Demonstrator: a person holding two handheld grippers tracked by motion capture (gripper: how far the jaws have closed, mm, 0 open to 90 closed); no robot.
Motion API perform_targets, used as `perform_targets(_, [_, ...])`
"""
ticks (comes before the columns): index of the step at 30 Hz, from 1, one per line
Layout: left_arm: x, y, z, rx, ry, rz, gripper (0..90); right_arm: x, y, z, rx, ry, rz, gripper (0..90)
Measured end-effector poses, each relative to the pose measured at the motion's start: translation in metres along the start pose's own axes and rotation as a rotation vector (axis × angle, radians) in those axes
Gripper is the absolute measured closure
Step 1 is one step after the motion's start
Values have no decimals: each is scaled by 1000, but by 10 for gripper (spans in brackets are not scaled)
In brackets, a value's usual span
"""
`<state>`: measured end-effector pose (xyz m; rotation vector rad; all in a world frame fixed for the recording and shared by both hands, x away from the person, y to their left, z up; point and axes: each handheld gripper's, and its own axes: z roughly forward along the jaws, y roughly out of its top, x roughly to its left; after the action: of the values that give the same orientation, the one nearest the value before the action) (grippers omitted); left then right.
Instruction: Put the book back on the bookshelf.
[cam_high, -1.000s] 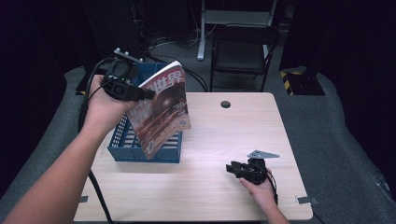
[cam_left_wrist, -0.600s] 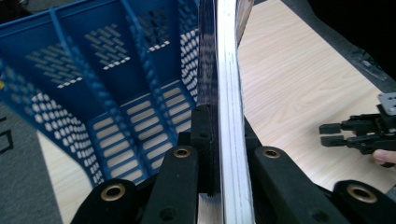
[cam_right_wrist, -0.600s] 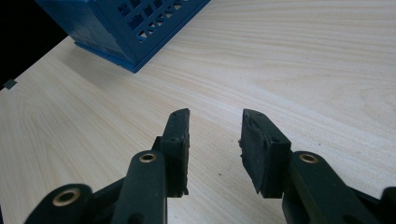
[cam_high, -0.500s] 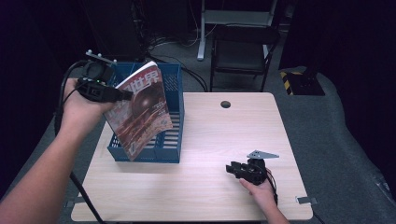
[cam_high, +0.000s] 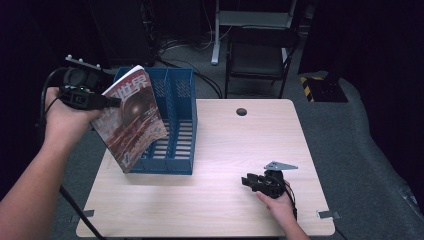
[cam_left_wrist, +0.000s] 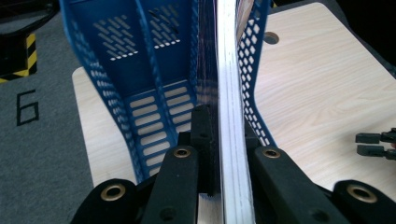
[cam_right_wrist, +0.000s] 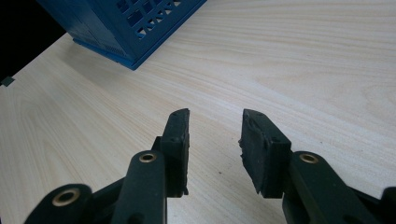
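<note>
Glossy mag (cam_high: 131, 120) in L hand-held gripper (cam_high: 111, 102)

Your left gripper (cam_high: 102, 101) clamps a magazine (cam_high: 131, 119) by its upper edge, holding it tilted at the left side of the blue file rack (cam_high: 172, 120) (its lower corner hangs past the rack's front). Your right gripper (cam_high: 248, 181) rests on the table (cam_high: 225, 145), jaws apart with nothing between them
</note>
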<state>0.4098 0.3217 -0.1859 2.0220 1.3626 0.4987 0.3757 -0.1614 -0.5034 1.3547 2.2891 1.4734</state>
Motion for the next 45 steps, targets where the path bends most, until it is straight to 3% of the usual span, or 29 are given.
perform_targets(9, [10, 3, 9, -27, 49, -74, 841, 1, 0, 1, 9, 1, 1, 623])
perform_targets(16, [10, 10, 18, -21, 58, -101, 840, 0, 0, 1, 6, 0, 6, 622])
perform_targets(22, [8, 17, 29, -25, 95, -128, 840, 0, 0, 0, 9, 4, 1, 622])
perform_targets(37, [4, 25, 48, -29, 108, -138, 840, 1, 0, 0, 0, 7, 4, 622])
perform_targets(45, [2, 28, 59, -54, 129, -141, 841, 0, 0, 0, -4, 10, -5, 623])
